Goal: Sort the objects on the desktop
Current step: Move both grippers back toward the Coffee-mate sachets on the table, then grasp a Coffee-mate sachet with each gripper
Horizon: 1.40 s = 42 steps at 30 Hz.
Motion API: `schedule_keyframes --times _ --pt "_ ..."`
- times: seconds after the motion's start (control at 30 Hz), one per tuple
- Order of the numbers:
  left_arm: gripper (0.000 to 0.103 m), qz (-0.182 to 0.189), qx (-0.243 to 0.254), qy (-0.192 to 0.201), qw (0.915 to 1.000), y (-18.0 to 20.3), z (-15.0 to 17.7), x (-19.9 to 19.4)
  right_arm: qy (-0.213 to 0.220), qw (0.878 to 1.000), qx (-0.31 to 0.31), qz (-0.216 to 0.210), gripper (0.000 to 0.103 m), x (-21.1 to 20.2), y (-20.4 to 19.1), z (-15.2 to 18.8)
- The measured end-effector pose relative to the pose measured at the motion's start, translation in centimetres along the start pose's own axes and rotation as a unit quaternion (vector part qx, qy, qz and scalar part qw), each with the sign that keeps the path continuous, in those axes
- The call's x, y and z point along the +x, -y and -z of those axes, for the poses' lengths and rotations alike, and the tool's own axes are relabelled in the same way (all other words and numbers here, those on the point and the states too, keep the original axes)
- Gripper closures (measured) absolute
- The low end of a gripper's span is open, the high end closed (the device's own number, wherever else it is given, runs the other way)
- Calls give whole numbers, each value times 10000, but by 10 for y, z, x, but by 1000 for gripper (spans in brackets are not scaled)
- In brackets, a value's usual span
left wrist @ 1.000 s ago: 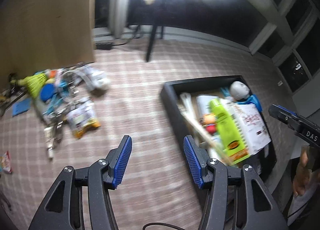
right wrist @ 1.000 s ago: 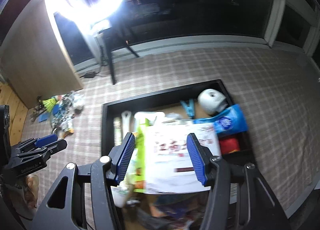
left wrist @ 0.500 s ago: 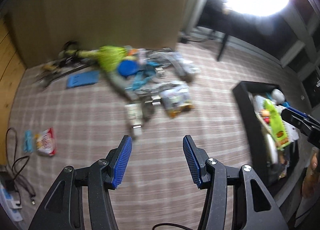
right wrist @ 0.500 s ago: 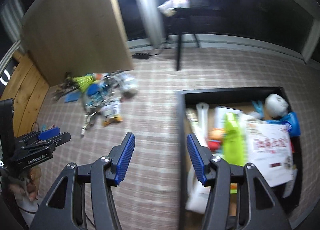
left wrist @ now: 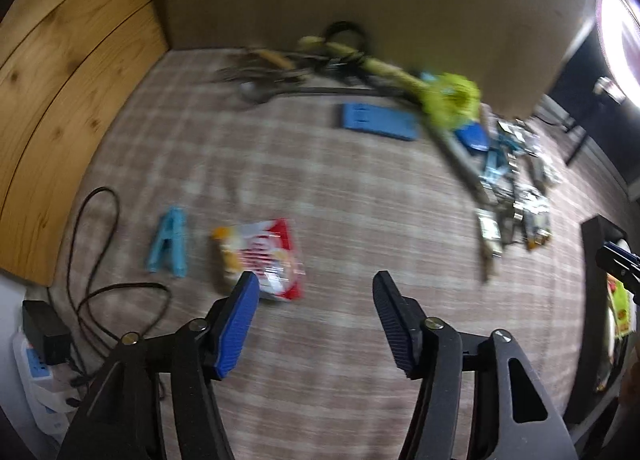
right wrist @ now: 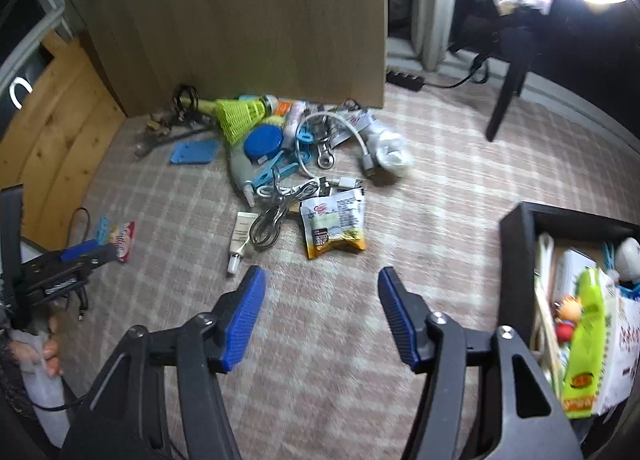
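Both claws, left (left wrist: 314, 292) and right (right wrist: 322, 288), swung from the tray (right wrist: 516, 252) toward the clutter, opening, empty.

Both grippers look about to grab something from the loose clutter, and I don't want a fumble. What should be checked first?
1. Left gripper empty, jaws opening: ok.
2. Right gripper empty, jaws opening: ok.
3. Red-and-white snack packet lies apart from the blue clothespin: ok.
4. Yellow-bottomed sachet free of the cables: cannot tell.
5. Room left in the black box: cannot tell.
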<state>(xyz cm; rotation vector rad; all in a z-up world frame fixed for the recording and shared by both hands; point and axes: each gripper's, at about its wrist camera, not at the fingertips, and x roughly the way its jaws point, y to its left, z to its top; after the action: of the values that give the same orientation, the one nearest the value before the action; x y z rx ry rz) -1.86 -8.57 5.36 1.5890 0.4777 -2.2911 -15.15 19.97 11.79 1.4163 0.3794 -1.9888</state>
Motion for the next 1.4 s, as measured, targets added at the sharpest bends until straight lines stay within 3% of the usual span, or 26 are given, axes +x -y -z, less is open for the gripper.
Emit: schedule_keyframes --times 0.2,0.63,0.8,1.0,1.07,1.13,1.27,1.4 --pt "37 -36 -485 -236 9985 -31 -6 20 -354 9993 -49 100 39 38 -3 -20" --pt "29 -524 -267 -574 9966 -17 -10 60 -805 9962 -198 255 37 91 3 -40" --pt "25 -599 -267 -486 9967 -15 -9 61 -971 9945 -241 310 36 106 4 -44" --pt "34 -565 -265 -414 9972 -12 -4 58 -996 9944 -237 247 36 117 3 -46" --pt "44 -575 -252 -373 9973 -10 -2 56 -969 9947 -233 257 37 117 3 -46" --pt "52 -567 -250 -337 9975 -9 0 53 -928 9948 -236 337 42 115 3 -44" --pt "54 -600 -268 -299 9974 -7 5 51 -876 9947 -254 465 59 112 6 -42" --pt "55 -537 -312 -293 9976 -8 12 48 -876 9955 -151 339 64 108 13 -37"
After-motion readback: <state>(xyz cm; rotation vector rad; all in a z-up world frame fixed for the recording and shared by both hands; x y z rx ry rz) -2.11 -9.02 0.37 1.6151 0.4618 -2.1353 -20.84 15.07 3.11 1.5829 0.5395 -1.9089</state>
